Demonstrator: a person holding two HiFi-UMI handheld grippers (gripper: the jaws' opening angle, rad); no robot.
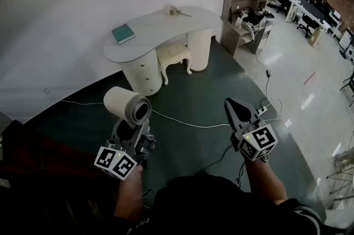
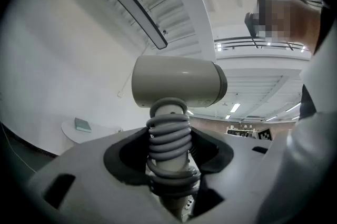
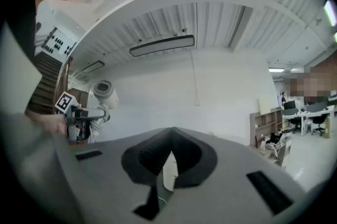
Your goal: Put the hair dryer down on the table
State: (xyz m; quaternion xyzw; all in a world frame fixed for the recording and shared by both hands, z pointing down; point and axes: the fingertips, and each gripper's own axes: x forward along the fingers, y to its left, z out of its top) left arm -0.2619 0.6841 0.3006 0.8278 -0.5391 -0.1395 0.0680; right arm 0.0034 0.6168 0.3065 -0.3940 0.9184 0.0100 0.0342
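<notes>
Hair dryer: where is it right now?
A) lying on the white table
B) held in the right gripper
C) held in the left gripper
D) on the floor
C: the left gripper clamps the hair dryer by its handle, well away from the table.

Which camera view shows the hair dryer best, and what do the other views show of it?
The left gripper view: the hair dryer fills the frame, its cord-wrapped handle clamped by the fingers of the left gripper. The head view shows it smaller, from above. The right gripper view shows it small, far left.
</notes>
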